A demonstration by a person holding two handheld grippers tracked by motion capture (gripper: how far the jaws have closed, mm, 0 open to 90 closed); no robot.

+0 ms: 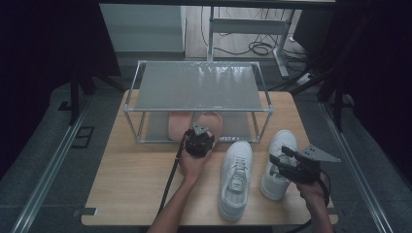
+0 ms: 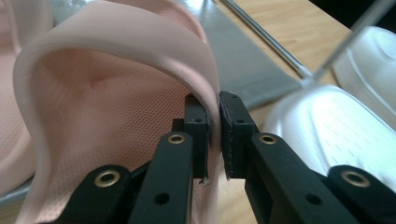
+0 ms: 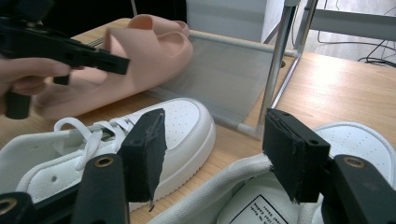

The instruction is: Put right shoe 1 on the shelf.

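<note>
Label inside the right sneaker shows print (too cropped to read).

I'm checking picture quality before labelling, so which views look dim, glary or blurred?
High view: dim, dark surroundings, glare streak along the metal shoe rack's grey top shelf. Left gripper view: bright, pink rubber slipper close-up and soft. Right gripper view: evenly lit, white leather sneaker sharp.

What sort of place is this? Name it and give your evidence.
Probably a lab or recording workspace, not a home: a wooden table between dark curtains, a metal shoe rack on it, cables loose on the floor behind.
</note>
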